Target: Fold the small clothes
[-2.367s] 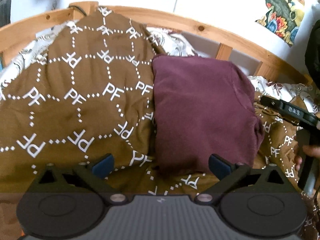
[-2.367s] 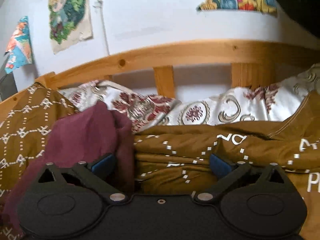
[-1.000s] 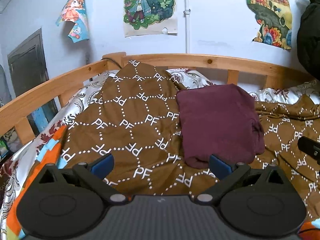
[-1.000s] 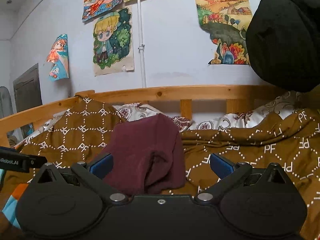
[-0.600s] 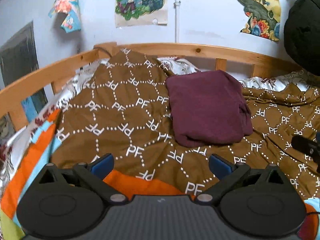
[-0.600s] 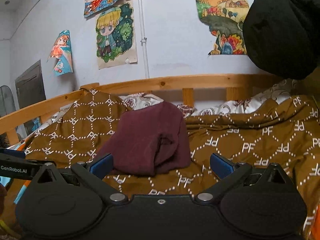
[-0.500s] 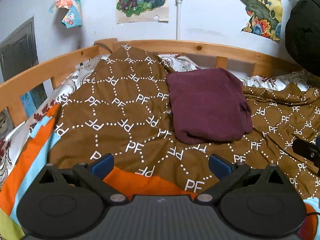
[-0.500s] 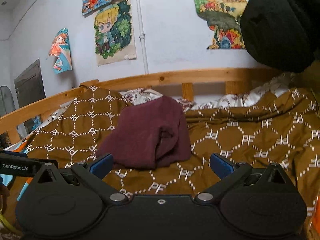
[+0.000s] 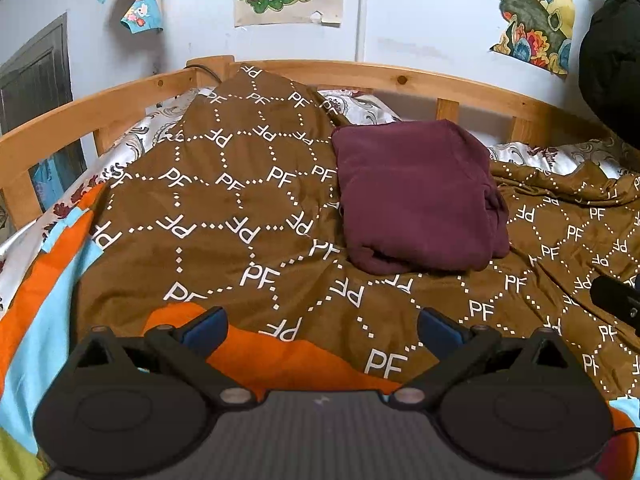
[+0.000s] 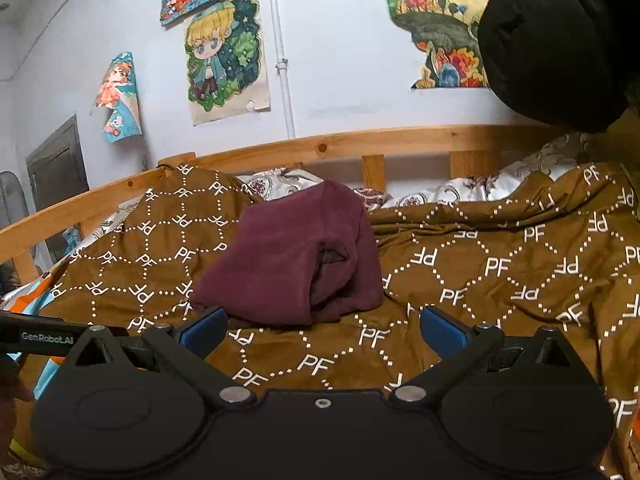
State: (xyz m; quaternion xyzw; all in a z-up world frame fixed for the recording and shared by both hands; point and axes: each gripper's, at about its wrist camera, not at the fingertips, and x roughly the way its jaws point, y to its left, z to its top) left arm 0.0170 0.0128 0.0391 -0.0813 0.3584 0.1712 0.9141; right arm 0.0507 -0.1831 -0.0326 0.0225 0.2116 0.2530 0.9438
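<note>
A folded maroon garment (image 9: 416, 196) lies on the brown quilt (image 9: 240, 208) printed with white letters, toward the far side of the bed. It also shows in the right wrist view (image 10: 300, 260), with a rolled fold facing the camera. My left gripper (image 9: 320, 326) is open and empty, held back above the near part of the quilt. My right gripper (image 10: 322, 328) is open and empty, just short of the garment's near edge. Part of the right gripper (image 9: 618, 304) shows at the right edge of the left wrist view.
A wooden bed rail (image 9: 400, 80) runs around the far and left sides. A patterned white sheet (image 10: 280, 180) lies behind the garment. An orange and blue cover (image 9: 44, 272) lies at the near left. A black coat (image 10: 560, 40) hangs at the upper right. Posters (image 10: 226, 56) hang on the wall.
Both grippers have pulled back from the folded garment, which now lies farther off and untouched. Both stay open.
</note>
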